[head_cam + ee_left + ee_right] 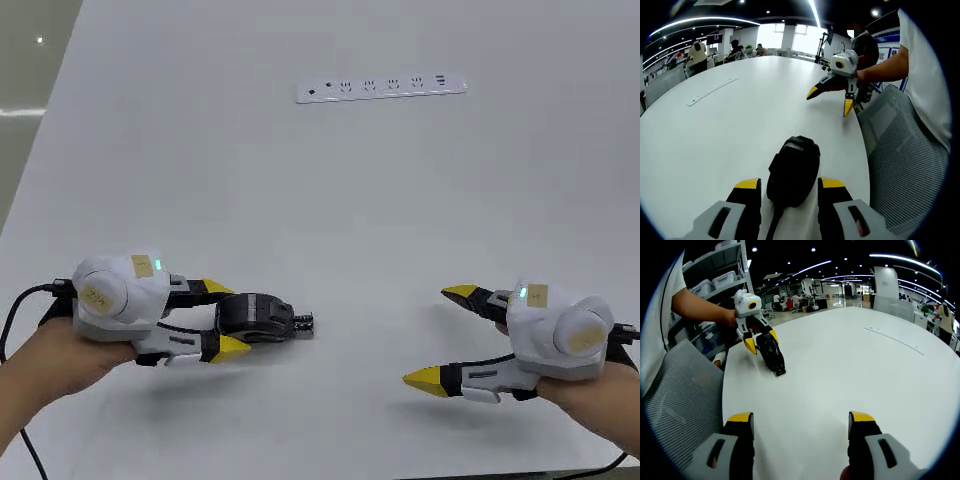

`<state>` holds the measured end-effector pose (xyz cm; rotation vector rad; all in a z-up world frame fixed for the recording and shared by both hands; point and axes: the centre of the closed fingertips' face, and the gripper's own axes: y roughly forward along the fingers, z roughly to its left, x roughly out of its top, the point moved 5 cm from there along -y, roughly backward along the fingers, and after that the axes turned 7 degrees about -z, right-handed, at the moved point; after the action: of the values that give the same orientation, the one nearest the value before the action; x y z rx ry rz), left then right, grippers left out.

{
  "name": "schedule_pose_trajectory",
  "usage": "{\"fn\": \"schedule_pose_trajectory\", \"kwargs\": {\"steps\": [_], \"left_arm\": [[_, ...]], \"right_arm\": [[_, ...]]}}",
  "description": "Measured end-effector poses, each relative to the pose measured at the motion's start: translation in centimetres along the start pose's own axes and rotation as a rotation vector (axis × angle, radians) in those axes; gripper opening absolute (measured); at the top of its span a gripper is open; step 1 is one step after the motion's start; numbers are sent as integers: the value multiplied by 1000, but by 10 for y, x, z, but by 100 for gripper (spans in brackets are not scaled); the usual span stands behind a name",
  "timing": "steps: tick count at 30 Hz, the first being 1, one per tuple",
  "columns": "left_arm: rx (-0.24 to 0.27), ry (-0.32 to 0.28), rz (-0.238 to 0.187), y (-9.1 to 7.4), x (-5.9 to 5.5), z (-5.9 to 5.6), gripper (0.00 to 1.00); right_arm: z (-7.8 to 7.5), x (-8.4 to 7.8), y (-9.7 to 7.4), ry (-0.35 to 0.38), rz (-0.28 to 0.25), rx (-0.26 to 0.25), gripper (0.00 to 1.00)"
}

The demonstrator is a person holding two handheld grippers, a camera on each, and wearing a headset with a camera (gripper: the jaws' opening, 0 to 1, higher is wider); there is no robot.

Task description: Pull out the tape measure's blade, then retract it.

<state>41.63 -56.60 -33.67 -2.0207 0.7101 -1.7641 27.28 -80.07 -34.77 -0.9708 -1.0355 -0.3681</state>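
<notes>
1. The left tool [227, 318], at the lower left of the head view, has its yellow-tipped jaws closed against both sides of the black tape measure [255, 317], holding it.
2. The tape measure sits low over the white desk [330, 200]. Its case is between the jaws and its mouth end pokes out past the tips toward the right of the frame. The blade is wound in, with just its dark hook end at the mouth.
3. The right tool [440, 336], at the lower right, has its jaws spread wide with nothing between them. Its tips point left toward the tape measure, well apart from it.
4. A white power strip [381, 88] lies at the upper centre, well away from both tools.
5. In the left gripper view, a grey mesh chair back [900, 145] stands at the desk's right edge.
</notes>
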Motion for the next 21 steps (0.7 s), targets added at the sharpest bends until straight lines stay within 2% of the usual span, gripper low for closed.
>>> {"fn": "schedule_pose_trajectory", "kwargs": {"steps": [2,9,11,21], "left_arm": [[-6,-11,-2,0,1,-1,40],[-10,14,4,2,3,-1,34],[-11,2,11,2,3,0,34],[-19,33,30,2,3,0,33]], "right_arm": [[0,0,0,0,0,2,77],[1,0,2,1,-2,5,77],[1,0,2,-1,-5,5,77],[1,2,4,-7,-11,12,75]]}}
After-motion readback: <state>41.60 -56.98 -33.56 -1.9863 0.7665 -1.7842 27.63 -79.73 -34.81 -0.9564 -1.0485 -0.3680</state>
